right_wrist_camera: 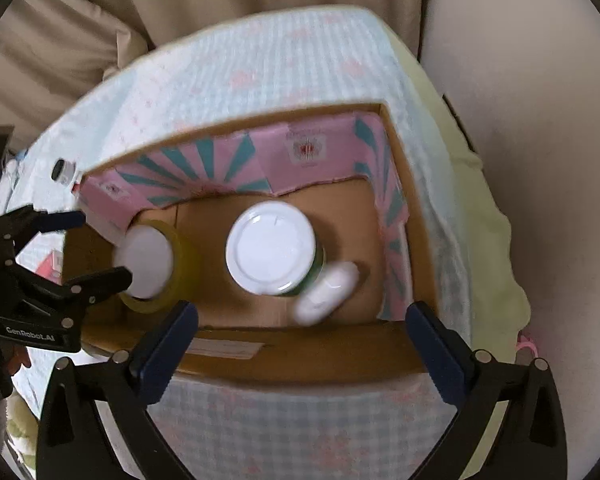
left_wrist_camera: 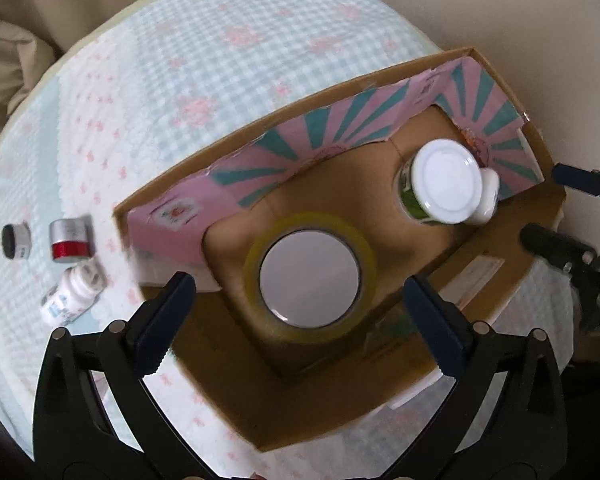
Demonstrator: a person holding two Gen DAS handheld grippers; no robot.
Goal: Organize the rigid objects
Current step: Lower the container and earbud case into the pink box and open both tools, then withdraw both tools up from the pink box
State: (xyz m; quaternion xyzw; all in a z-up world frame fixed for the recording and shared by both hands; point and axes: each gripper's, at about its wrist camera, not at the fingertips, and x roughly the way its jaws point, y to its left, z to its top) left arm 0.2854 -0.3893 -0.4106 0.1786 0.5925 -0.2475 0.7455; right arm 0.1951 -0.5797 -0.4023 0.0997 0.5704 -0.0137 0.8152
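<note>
An open cardboard box (left_wrist_camera: pixel 340 184) with pink and teal lining sits on a checked cloth. In it lie a yellowish tape roll (left_wrist_camera: pixel 312 320), a white-lidded green jar (left_wrist_camera: pixel 446 182) and a small white bottle (left_wrist_camera: pixel 490 196) touching the jar. My left gripper (left_wrist_camera: pixel 296 284) hangs open over the tape roll, its pads clear of it. My right gripper (right_wrist_camera: pixel 302 308) is open above the box (right_wrist_camera: pixel 352 208), with the blurred white bottle (right_wrist_camera: pixel 328 292) below its jaws and the jar (right_wrist_camera: pixel 270 250) beside it. Each gripper shows in the other's view: right gripper (left_wrist_camera: pixel 556 206), left gripper (right_wrist_camera: pixel 96 246).
On the cloth (left_wrist_camera: pixel 220 60) left of the box lie a black-capped jar (left_wrist_camera: pixel 16 240), a silver and red can (left_wrist_camera: pixel 71 239) and a white pill bottle (left_wrist_camera: pixel 74 292). Beige cushions (left_wrist_camera: pixel 4 60) border the cloth at the far side.
</note>
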